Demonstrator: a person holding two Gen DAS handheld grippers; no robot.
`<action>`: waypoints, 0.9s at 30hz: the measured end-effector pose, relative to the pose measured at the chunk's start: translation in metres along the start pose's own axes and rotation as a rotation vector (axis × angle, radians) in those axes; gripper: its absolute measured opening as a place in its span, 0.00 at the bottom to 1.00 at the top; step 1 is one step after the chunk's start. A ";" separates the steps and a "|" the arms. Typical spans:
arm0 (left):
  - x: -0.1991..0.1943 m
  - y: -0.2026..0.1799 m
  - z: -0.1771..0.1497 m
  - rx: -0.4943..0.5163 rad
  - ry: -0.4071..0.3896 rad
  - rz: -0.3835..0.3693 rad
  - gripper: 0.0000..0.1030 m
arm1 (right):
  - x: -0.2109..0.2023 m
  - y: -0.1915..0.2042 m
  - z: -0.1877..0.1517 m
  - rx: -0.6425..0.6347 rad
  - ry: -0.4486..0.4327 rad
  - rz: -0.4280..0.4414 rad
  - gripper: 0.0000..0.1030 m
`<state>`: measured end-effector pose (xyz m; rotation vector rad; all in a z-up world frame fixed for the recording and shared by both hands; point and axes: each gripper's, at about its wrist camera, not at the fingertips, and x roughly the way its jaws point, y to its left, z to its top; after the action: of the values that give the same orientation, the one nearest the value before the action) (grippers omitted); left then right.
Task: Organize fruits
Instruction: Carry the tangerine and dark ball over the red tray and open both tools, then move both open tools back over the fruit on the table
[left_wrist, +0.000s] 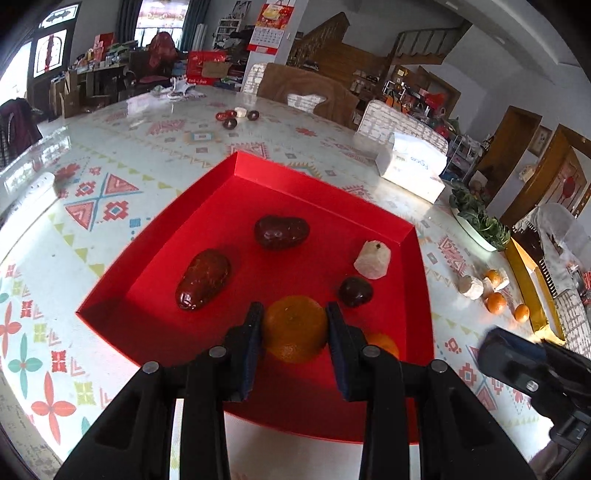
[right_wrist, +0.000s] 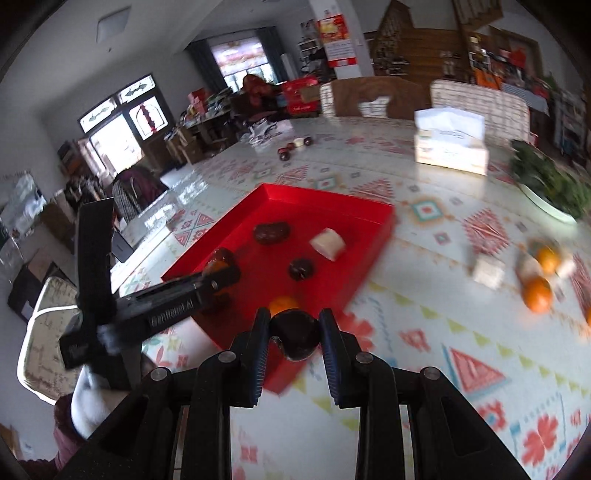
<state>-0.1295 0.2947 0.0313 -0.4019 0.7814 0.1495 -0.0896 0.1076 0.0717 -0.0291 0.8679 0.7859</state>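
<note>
Both tongs are loaded: the left tongs (left_wrist: 294, 325) clamp a small orange (left_wrist: 295, 328) above the near end of the red tray (left_wrist: 236, 162), and the right tongs (right_wrist: 294, 328) pinch a dark chestnut-like fruit (right_wrist: 295, 334) over the tray's near corner, above the patterned counter (right_wrist: 443, 332). Two wrinkled red dates (left_wrist: 281, 231), a pale chunk (left_wrist: 373, 259) and another dark fruit already lie inside. The orange looks light, soft-skinned and bruisable, best held across its widest part; the dark fruit seems hard, glossy and prone to slipping.
</note>
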 end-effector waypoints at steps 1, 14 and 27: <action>0.001 0.000 -0.001 -0.002 0.002 -0.004 0.32 | 0.008 0.002 0.004 -0.003 0.009 -0.001 0.29; -0.002 0.029 0.016 -0.116 -0.039 -0.061 0.50 | 0.060 0.024 0.010 -0.041 0.098 0.034 0.29; -0.027 0.040 0.024 -0.175 -0.119 0.004 0.88 | 0.064 0.037 0.008 -0.067 0.085 0.055 0.39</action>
<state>-0.1438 0.3410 0.0541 -0.5520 0.6534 0.2442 -0.0829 0.1763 0.0430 -0.0984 0.9258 0.8705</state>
